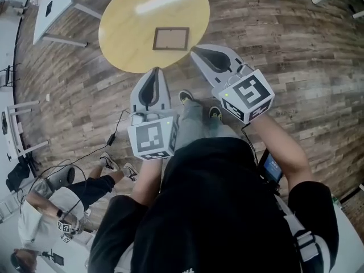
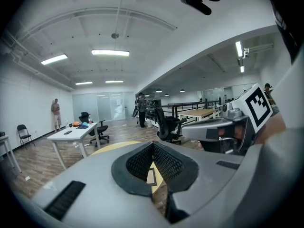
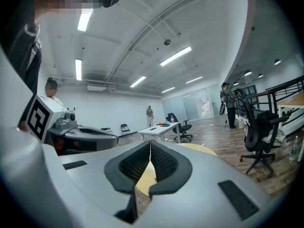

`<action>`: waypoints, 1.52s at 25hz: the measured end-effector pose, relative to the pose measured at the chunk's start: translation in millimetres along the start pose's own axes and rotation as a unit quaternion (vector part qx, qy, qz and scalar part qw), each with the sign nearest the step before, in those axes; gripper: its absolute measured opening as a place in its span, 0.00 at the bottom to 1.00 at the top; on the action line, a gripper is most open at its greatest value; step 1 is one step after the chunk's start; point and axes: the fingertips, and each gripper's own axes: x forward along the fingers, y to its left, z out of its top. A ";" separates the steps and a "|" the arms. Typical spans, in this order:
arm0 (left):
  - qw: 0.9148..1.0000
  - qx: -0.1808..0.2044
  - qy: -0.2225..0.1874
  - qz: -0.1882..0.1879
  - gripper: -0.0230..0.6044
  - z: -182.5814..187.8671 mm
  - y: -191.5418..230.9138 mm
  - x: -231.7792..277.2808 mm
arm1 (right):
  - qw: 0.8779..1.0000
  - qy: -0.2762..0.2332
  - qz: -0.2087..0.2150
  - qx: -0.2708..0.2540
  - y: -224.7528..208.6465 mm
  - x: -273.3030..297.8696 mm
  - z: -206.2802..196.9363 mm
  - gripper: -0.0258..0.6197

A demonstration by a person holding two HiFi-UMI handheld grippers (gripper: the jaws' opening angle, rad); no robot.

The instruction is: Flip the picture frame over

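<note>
We hold both grippers over the wooden floor (image 1: pixel 296 44), their tips showing at the near edge of the round yellow worktop (image 1: pixel 128 24). The left gripper (image 1: pixel 156 70) has its jaws pressed together at the tips with nothing between them. The right gripper (image 1: pixel 194 51) has its jaws closed and empty too. The picture frame (image 1: pixel 170 38) lies flat on the worktop, towards the near edge and a little right of its middle, with a tan panel inside a dark border facing up. Neither gripper touches it.
</note>
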 end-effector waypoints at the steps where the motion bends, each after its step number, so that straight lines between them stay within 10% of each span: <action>1: 1.000 0.000 -0.001 -0.002 0.07 0.4 4.5 6.3 | 1.000 0.003 -0.001 -0.002 -3.3 6.0 -0.5 0.07; 12: 1.000 -0.020 -0.011 -0.006 0.07 6.7 95.5 66.4 | 0.995 0.043 -0.006 -0.087 -38.4 98.8 9.1 0.07; 18: 0.999 -0.038 -0.014 -0.002 0.07 -2.0 146.6 88.9 | 0.969 0.135 0.046 -0.199 -38.2 144.6 -35.0 0.07; 29: 0.999 -0.042 0.014 -0.029 0.07 -33.2 177.6 120.7 | 0.868 0.354 0.137 -0.320 -50.3 153.4 -205.5 0.20; 38: 0.998 -0.032 0.058 -0.018 0.07 -54.3 176.1 141.2 | 0.773 0.400 0.204 -0.449 -70.0 157.7 -290.4 0.45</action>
